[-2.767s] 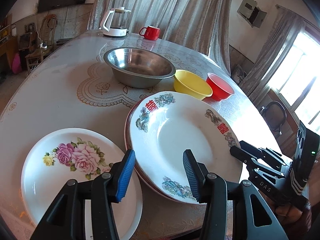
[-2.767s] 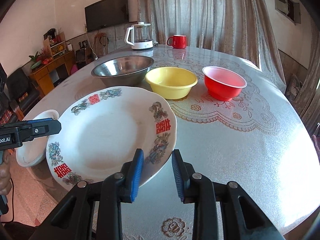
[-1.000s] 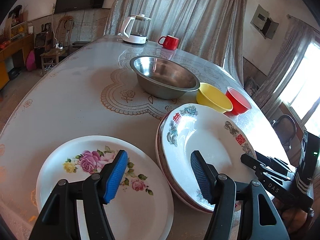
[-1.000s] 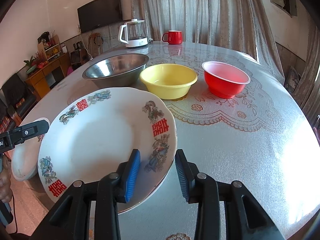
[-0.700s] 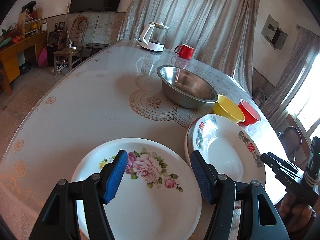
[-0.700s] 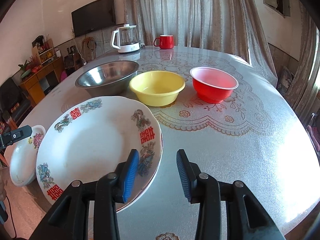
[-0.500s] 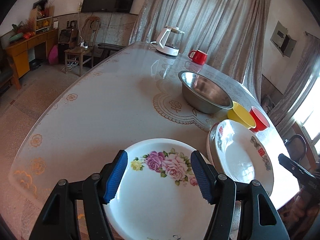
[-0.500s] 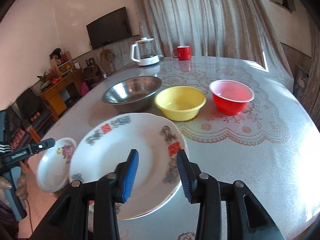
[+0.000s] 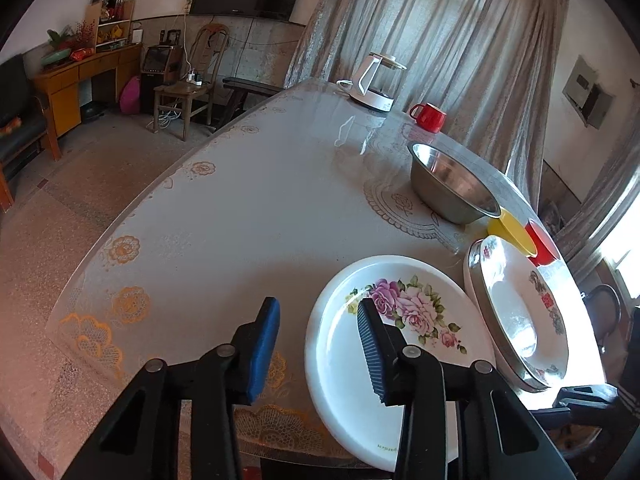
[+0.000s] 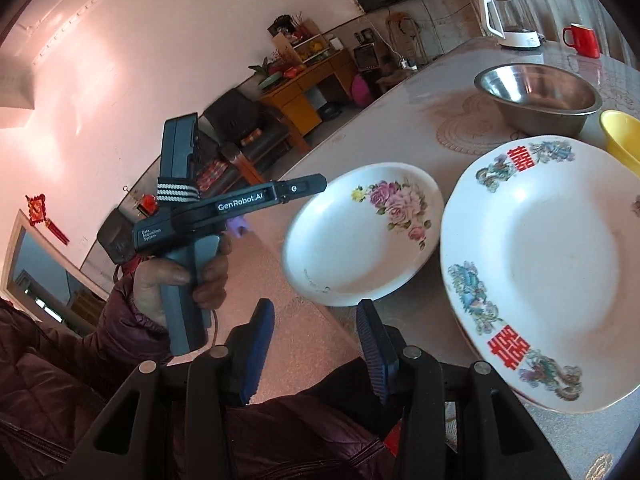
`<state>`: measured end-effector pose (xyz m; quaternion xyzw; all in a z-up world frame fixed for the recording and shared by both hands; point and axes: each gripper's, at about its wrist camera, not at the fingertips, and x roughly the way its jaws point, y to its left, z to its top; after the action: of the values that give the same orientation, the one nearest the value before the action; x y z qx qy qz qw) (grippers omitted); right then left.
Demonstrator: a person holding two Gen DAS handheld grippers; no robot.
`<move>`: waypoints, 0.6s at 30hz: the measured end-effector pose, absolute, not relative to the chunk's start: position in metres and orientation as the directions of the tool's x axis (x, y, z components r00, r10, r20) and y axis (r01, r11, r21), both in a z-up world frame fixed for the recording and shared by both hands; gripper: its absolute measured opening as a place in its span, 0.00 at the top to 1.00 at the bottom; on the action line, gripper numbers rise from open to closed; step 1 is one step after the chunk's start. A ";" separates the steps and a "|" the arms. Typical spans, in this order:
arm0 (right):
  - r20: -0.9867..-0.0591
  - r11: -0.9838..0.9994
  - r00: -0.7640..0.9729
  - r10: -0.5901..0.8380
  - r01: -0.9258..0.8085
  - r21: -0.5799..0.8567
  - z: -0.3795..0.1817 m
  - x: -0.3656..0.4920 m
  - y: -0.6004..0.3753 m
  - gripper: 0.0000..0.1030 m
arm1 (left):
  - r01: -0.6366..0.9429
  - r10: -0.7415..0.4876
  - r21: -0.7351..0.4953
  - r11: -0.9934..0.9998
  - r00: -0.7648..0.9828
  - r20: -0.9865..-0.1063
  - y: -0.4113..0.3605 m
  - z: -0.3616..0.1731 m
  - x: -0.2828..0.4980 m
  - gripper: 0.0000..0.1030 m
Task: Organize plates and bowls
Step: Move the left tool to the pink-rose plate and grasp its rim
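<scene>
Phoenix plates [image 9: 516, 312] stacked; rose plate [image 9: 400, 320] apart, unstacked; bowls [image 9: 452, 186] unnested. Left hand-held gripper [image 9: 318, 344] closing astride rose plate's rim, not yet gripping; right hand-held gripper [image 10: 316, 350] opening, empty.

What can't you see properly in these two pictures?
- Red bowl, left wrist view: mostly hidden behind the yellow bowl.
- Yellow bowl, right wrist view: cut off by the picture edge.
- Rose plate, left wrist view: partly covered by the left gripper; whether its fingers touch it is unclear.

On the worktop [image 9: 248, 208] stand three bowls: one steel bowl [image 9: 452, 184], one yellow plastic bowl [image 9: 512, 232] and one red plastic bowl [image 9: 542, 242]. Nearer lie one rose-patterned white plate [image 9: 400, 340] and a stack of red-lettered plates [image 9: 520, 312], count unclear. Far off: one white kettle [image 9: 374, 82], one red mug [image 9: 429, 117].
</scene>
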<state>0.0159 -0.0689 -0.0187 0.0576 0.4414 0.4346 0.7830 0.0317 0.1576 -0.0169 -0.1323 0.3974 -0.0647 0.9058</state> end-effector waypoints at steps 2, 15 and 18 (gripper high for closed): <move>-0.667 0.630 0.219 0.712 -0.618 0.470 -0.029 0.018 -0.063 0.58 | 0.002 -0.211 -0.282 0.959 0.668 -0.714 0.157 -0.022 0.032 0.61; -0.779 0.729 0.248 0.576 -0.588 0.351 -0.048 0.035 -0.031 0.56 | 0.043 -0.224 -0.263 0.964 0.667 -0.711 0.154 -0.033 0.034 0.84; -0.791 0.737 0.258 0.555 -0.594 0.323 -0.048 0.039 -0.024 0.56 | 0.019 -0.186 -0.237 0.971 0.681 -0.709 0.158 -0.031 0.037 0.85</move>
<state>0.0387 -0.0242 -0.0480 -0.0202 0.4894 0.3623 0.7930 0.0372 0.1575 -0.0311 -0.1058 0.3956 -0.0563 0.9106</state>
